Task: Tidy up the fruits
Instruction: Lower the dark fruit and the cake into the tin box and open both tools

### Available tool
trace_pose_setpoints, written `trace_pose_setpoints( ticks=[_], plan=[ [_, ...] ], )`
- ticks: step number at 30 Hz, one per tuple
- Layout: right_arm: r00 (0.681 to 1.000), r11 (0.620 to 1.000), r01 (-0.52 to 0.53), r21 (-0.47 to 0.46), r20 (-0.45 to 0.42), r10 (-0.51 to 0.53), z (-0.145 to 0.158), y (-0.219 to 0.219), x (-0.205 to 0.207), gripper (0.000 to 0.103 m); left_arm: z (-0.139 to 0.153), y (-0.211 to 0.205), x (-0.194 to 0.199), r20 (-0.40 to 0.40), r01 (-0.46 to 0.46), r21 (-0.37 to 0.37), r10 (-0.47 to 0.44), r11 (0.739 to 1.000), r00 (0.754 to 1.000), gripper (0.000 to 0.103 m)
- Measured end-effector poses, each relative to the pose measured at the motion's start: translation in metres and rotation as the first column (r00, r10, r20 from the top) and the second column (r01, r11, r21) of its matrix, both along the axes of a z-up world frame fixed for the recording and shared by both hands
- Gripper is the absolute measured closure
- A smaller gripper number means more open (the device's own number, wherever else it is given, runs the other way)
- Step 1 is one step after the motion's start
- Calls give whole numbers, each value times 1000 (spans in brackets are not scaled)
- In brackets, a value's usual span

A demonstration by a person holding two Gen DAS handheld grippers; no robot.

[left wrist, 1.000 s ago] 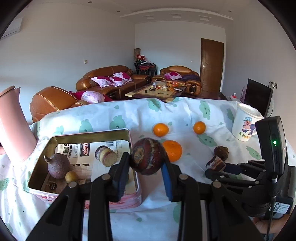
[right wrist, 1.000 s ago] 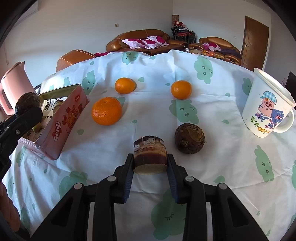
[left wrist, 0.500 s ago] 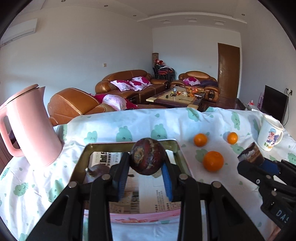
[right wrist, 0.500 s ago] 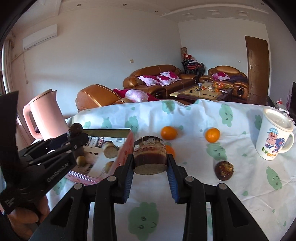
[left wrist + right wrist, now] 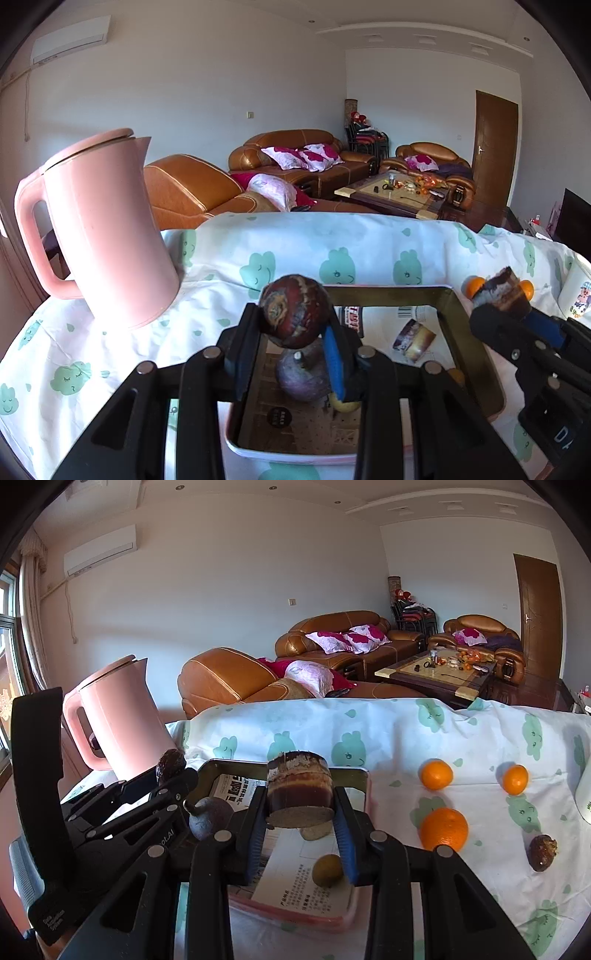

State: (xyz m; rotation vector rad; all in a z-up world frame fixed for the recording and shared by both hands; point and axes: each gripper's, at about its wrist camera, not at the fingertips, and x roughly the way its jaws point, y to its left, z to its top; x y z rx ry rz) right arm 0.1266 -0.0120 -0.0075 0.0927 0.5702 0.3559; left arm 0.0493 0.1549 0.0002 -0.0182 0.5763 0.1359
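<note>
Hovering over the tin tray (image 5: pixel 476 354) now, both grippers are carrying loads: the left gripper (image 5: pixel 295 334) is pinching a round dark-red fruit (image 5: pixel 295 314) between its pads above the tray's left half, while the right gripper (image 5: pixel 301 812) is clamping a cut brown stump of fruit (image 5: pixel 298 788) over the tray's middle. Already lying inside are a purple stemmed fruit (image 5: pixel 210 818), a small yellow-green fruit (image 5: pixel 327 869) near the front edge, and another cut piece (image 5: pixel 413 338) toward the far right corner. Risk number one: the two grippers are crowding each other over one tray, so a clash of fingers could be knocking a load loose. Risk number two: the round fruit is sitting right above the purple one, so letting it go there is likely sending it bouncing or rolling over the low rim onto the tablecloth (image 5: pixel 480 738). The pink kettle (image 5: pixel 107 229) is standing close beside the tray's far left corner, within bumping range. Three oranges (image 5: pixel 443 829) and a dark fruit (image 5: pixel 541 851) are waiting on the cloth to the right.
</note>
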Motion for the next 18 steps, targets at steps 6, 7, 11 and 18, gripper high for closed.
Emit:
trace_pose_setpoints(
  ticks=[6, 7, 11, 18],
  plan=[
    [1000, 1000, -1, -8, -23, 1, -14, 20, 21, 67, -7, 13, 9, -31, -18, -17, 17, 1000, 999, 68],
    [1000, 1000, 0, -13, -28, -1, -18, 22, 23, 67, -8, 13, 9, -37, -16, -20, 15, 1000, 999, 68],
    [998, 999, -19, -48, -66, 16, -34, 29, 25, 67, -11, 6, 11, -46, -3, 19, 4, 1000, 999, 68],
    [996, 999, -22, -43, -90, 19, -42, 25, 28, 67, -17, 0, 13, -63, 4, 48, -1, 999, 998, 68]
  ],
)
